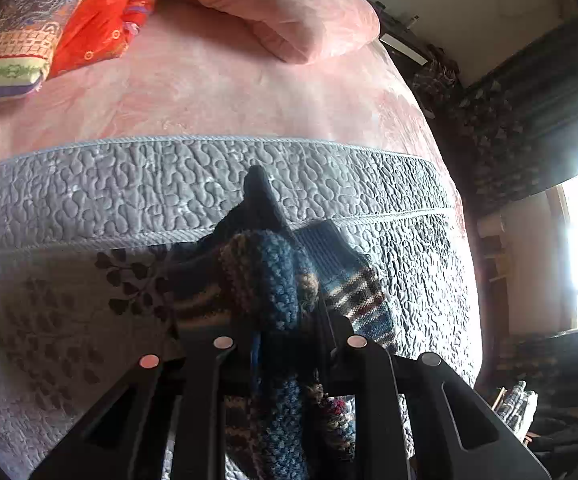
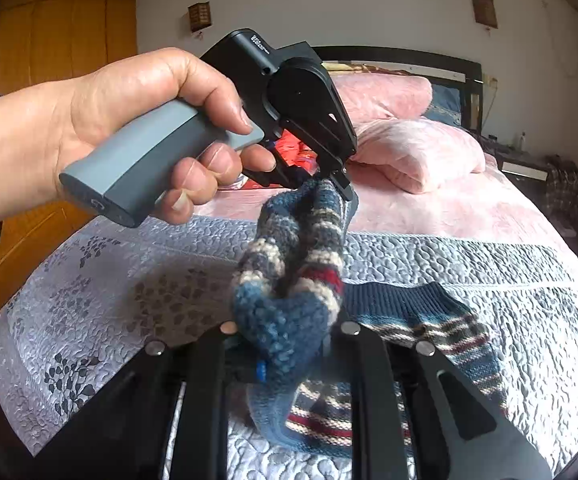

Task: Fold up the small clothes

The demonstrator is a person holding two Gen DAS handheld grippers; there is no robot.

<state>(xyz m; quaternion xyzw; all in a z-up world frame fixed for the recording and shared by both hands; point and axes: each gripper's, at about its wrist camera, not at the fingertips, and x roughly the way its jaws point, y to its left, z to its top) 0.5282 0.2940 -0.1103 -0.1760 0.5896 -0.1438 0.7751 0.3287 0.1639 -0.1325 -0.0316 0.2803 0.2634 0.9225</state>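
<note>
Above the grey quilted bedspread (image 2: 109, 280), striped knit sock (image 2: 293, 264) hangs stretched between both tools: left gripper (image 2: 335, 178) clamps its upper end, right gripper (image 2: 289, 332) pinches the lower. Second sock (image 2: 441, 328) lies flat beneath. Pink blanket (image 1: 229, 92) beyond.

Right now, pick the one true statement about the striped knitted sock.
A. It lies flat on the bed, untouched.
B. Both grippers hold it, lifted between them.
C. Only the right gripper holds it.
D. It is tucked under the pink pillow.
B. The right wrist view shows the left gripper clamped on one end of the striped sock and the right gripper on the other, so it hangs above the grey quilt.
</note>
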